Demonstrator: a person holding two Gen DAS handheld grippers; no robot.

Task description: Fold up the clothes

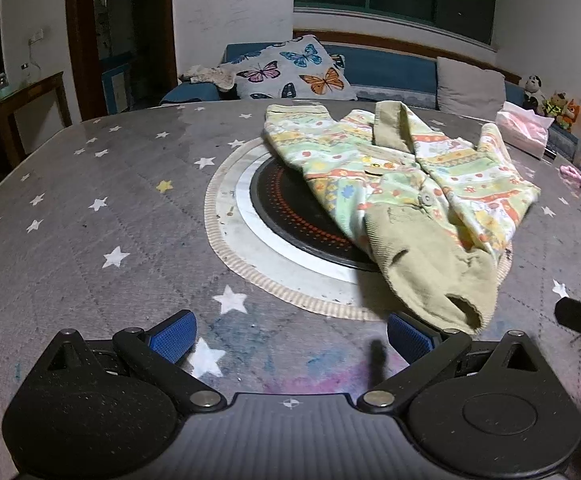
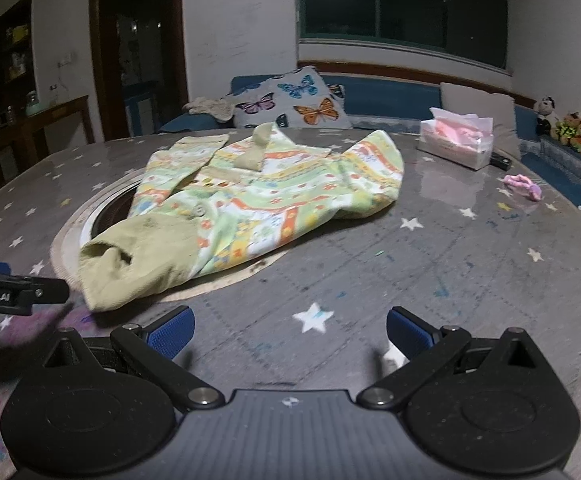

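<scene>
Two hand-held grippers hover low over the surface (image 1: 90,208), both spread wide and holding nothing: the left hand-held gripper (image 1: 290,338) and the right hand-held gripper (image 2: 290,336). The jacket (image 2: 258,204) lies unfolded partly over the round hotplate (image 1: 290,216), its khaki cuff nearest. A tissue box (image 2: 456,142) stands beyond.
</scene>
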